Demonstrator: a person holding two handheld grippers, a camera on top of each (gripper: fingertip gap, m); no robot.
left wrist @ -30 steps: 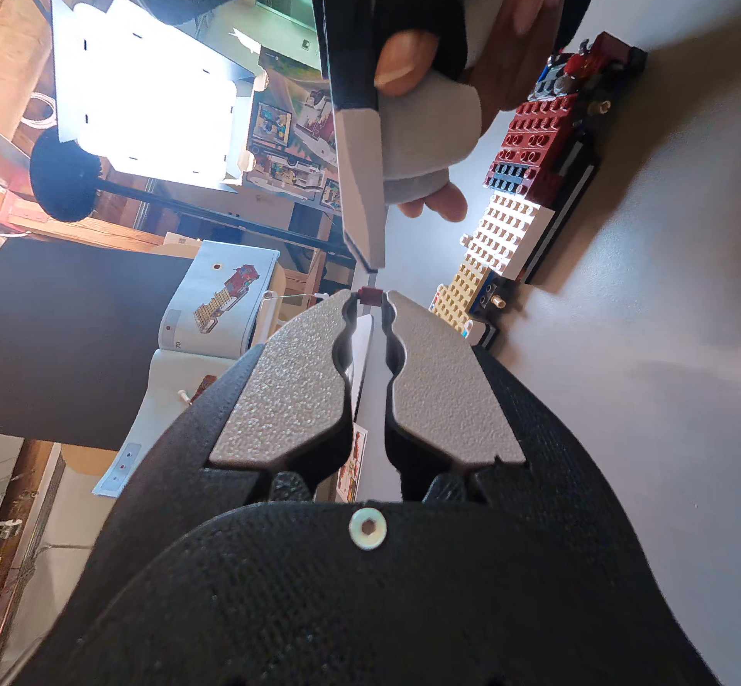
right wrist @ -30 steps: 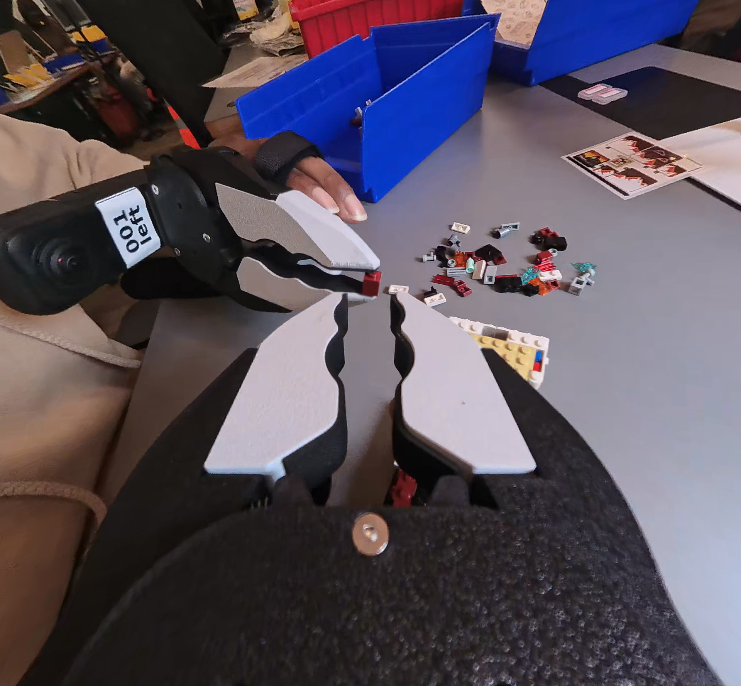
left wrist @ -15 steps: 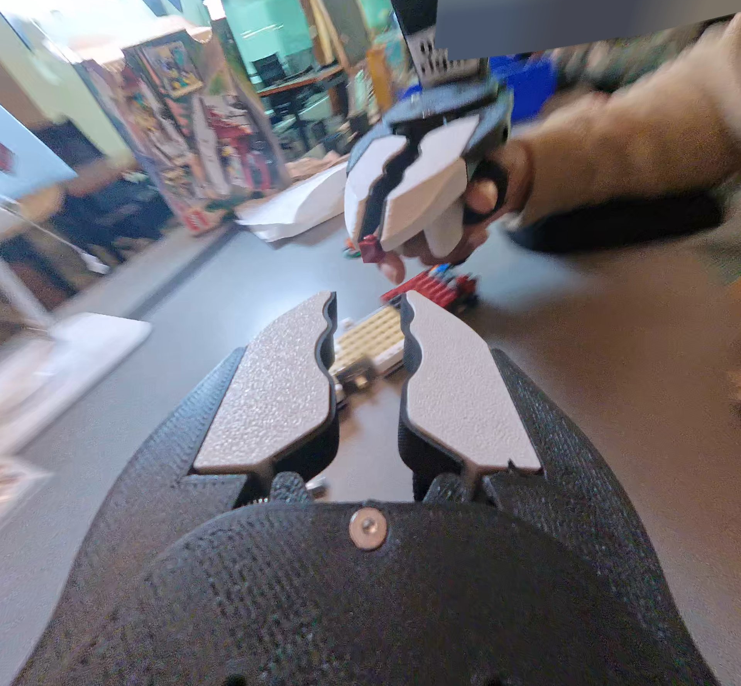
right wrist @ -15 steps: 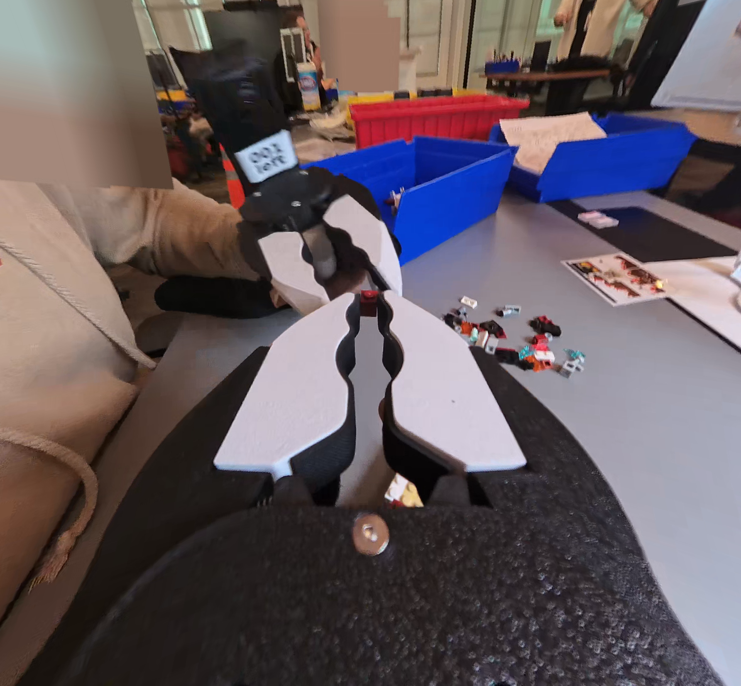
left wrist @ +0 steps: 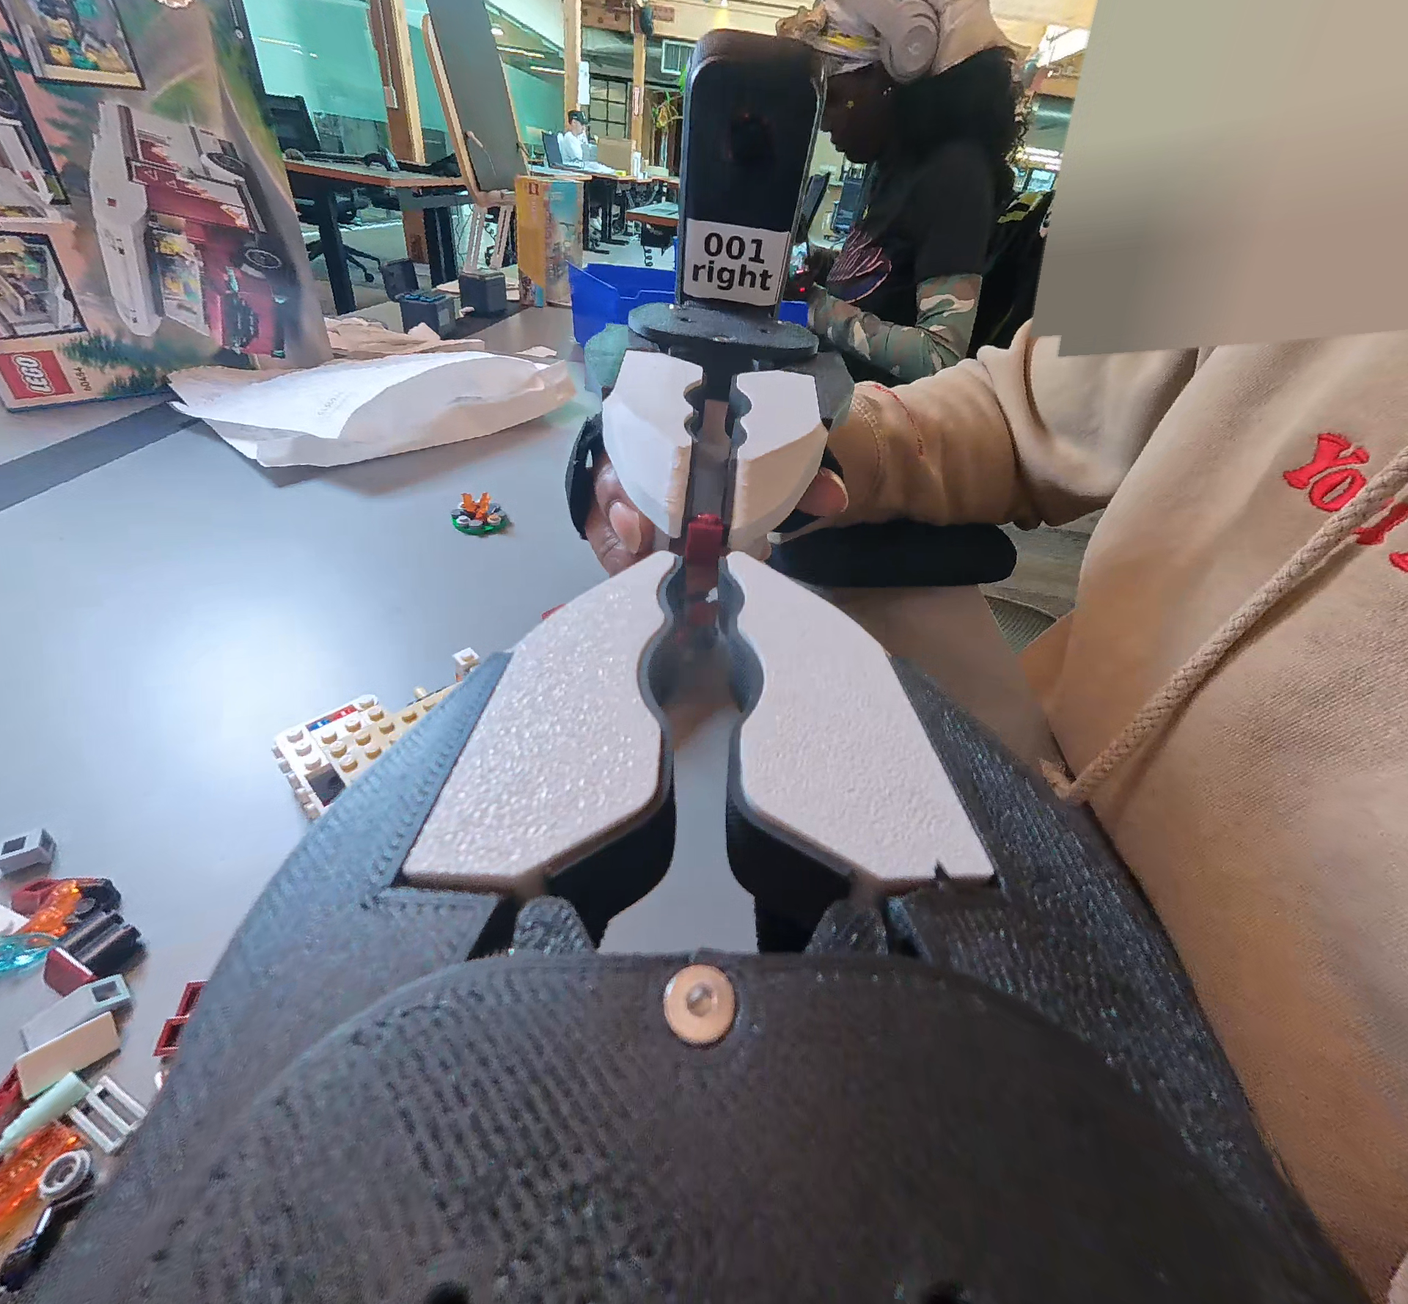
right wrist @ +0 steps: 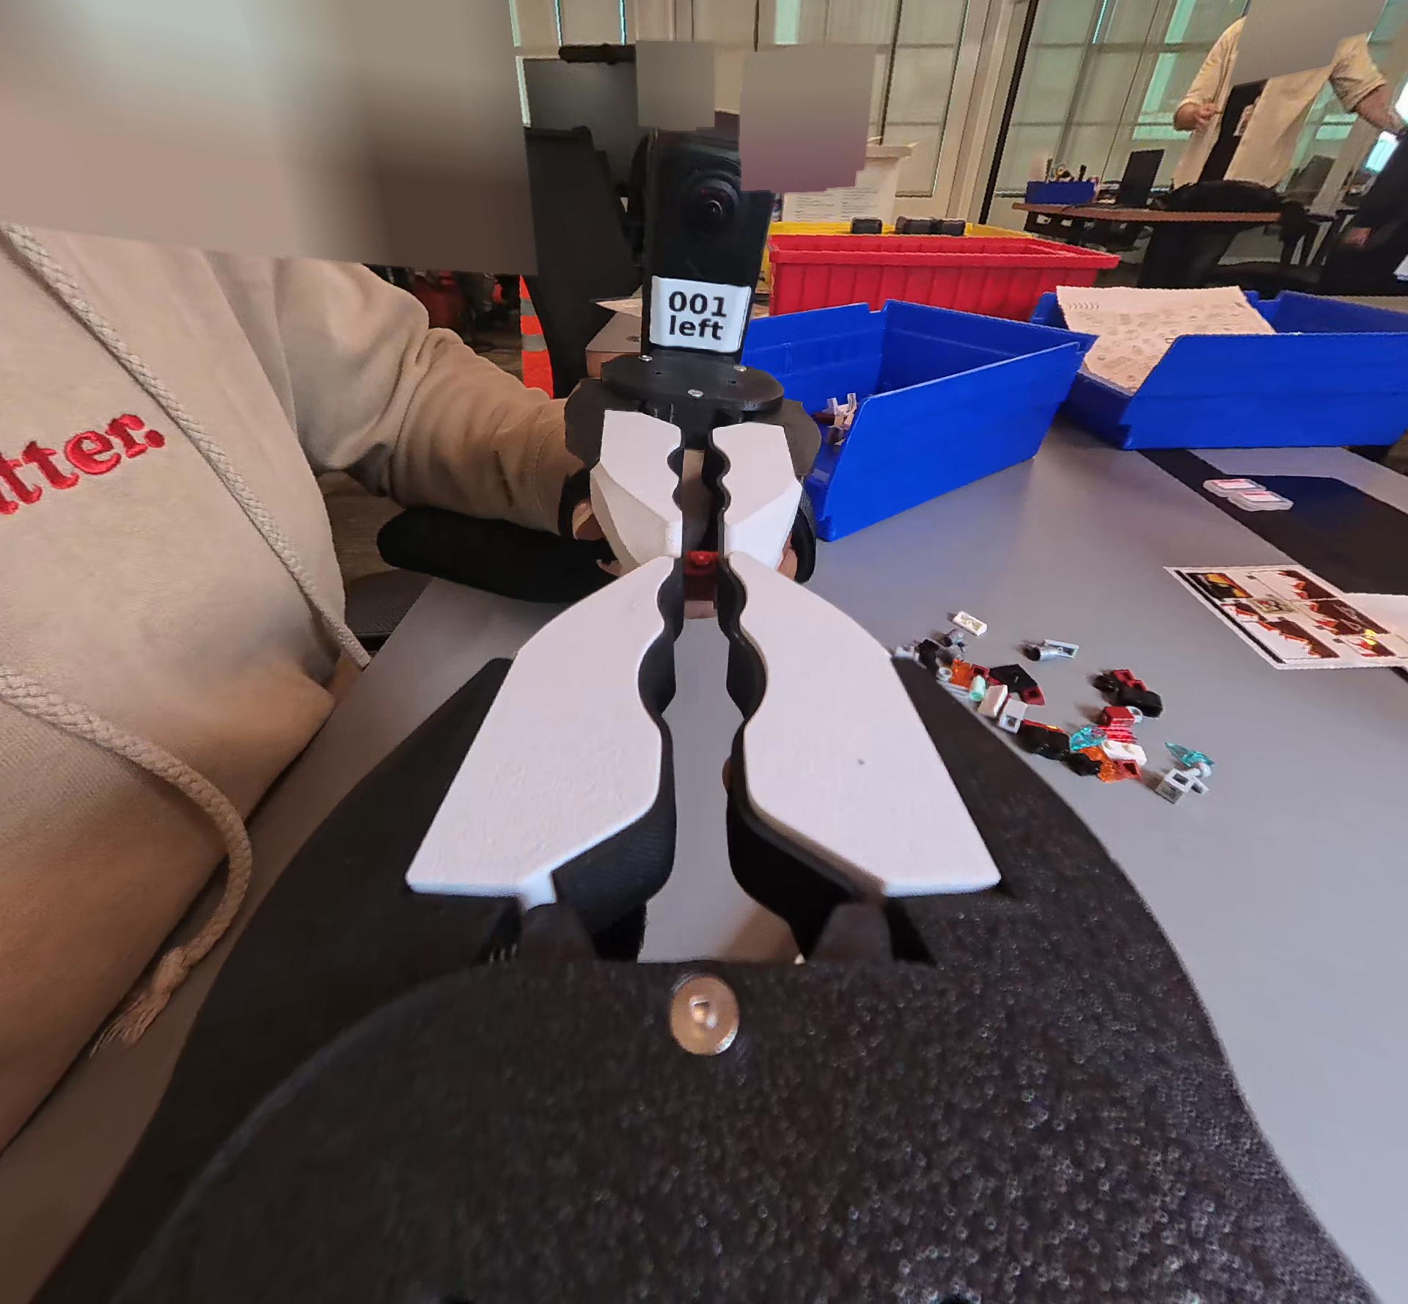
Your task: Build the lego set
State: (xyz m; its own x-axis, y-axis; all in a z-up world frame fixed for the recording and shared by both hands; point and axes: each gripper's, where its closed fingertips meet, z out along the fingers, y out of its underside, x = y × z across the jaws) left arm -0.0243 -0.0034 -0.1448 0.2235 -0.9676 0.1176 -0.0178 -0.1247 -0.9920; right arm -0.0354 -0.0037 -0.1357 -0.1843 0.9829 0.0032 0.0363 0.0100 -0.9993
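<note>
- The left gripper and the right gripper meet tip to tip above the grey table, each pointing straight at the other.
- A small dark red brick piece sits between the two sets of fingertips. In both wrist views the near pads and the far pads close on it, so each gripper appears to be clamped on the piece from an opposite end, with its jaws nearly together.
- It is too small to tell whether this is one brick or two stacked ones.
- To do this step well, I would keep both tools on one line, so that the piece does not twist or pop out sideways. Firm, even pressure suits such a slippery plastic part.
- I would also keep the pinch over the table, so that a dropped piece lands near the loose bricks rather than in the lap.
- Each gripper is held level and roughly horizontal, with bare fingers wrapped around the handle below the white fingers.
- Beige sleeves reach in from the body side.
- A part-built studded plate lies low and to the left of the left gripper, well apart from the pinch.
- Blue bins stand behind.
</note>
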